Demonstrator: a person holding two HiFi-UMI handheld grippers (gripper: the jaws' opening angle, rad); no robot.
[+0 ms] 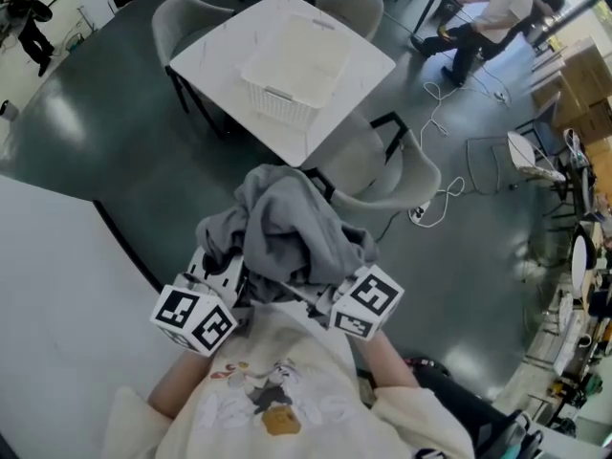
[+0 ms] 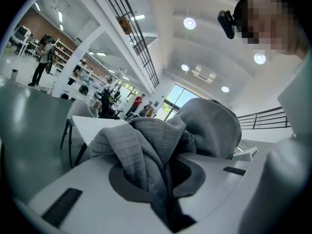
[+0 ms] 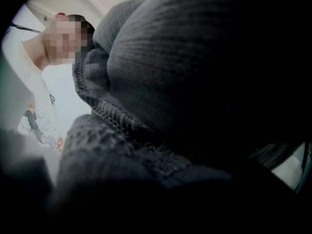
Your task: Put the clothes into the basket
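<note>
Taking the white basket (image 1: 292, 70) as the anchor, left to right. Well to its lower left is a bare white tabletop (image 1: 57, 285), and between the two runs a glossy dark grey floor (image 1: 96, 132). The basket itself sits on a white square table (image 1: 215, 51) with a grey chair (image 1: 186, 17) tucked in just left of it.

Down from the basket, close to the person, is the left gripper (image 1: 225, 285). The only "labels" on it are the black-and-white square codes on the left marker cube (image 1: 194, 318). In the left gripper view this gripper (image 2: 168, 189) has its jaws nearly together, pinching a fold of the grey knit garment (image 2: 146, 145), with the table's edge (image 2: 92, 126) showing beyond the fabric.

So the grey knit garment (image 1: 287, 228) is bunched up in the air over both grippers. It is well short of the basket, with open floor between them.

Under its right side is the right gripper (image 1: 337, 299), with the right marker cube (image 1: 368, 302) carrying the same kind of square codes. The right gripper view is smothered in dark knit (image 3: 185, 82), so I can't tell how those jaws stand.

Below that, the person's cream shirt (image 1: 277, 400) has a cartoon print, any lettering too small to read.

Right of the basket there's another grey chair (image 1: 382, 165), a white cable (image 1: 440, 113) looping across the floor, and cardboard boxes (image 1: 583, 84) at the far edge.
</note>
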